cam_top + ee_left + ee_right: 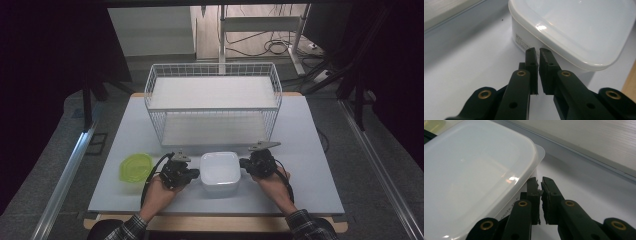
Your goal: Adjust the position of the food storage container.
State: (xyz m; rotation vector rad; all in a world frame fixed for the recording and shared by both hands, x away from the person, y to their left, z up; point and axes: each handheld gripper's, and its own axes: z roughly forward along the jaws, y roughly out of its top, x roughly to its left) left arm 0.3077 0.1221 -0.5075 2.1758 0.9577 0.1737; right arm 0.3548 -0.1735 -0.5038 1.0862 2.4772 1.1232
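Note:
A white square container with a translucent lid stands near the front middle of the pale table. My left gripper rests at the container's left side, its jaws shut with nothing between them. In the left gripper view the gripper points at the container wall just under the lid's rim. My right gripper sits at the container's right side, also shut and empty. In the right gripper view the gripper lies beside the container corner, below the lid's edge.
A white wire basket with two shelves stands at the back middle of the table. A yellow-green round container lies front left, beside my left hand. The table's front edge runs just behind my forearms.

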